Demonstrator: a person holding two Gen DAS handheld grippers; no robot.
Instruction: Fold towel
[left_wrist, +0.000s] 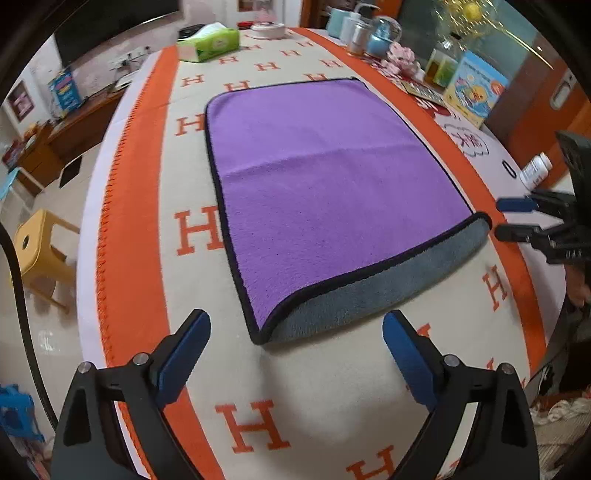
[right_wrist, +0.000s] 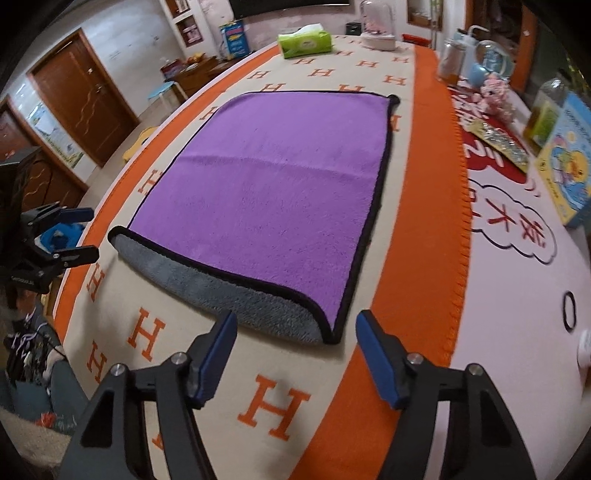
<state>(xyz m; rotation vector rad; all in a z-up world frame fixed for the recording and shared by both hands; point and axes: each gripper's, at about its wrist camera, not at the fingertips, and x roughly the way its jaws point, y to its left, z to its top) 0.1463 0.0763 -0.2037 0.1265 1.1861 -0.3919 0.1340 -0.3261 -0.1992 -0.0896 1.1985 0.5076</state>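
Tablecloth bears towel beyond spread fingers.

Soft, even indoor light fills both views, moderately bright and without harsh glare. A faint diffuse shadow lies on the blanket just below the towel. Strong fisheye bending curves the table edges, and black vignette fills the corners. Things at the far right and left edges look smeared and soft.

Both wrist views face the towel closely
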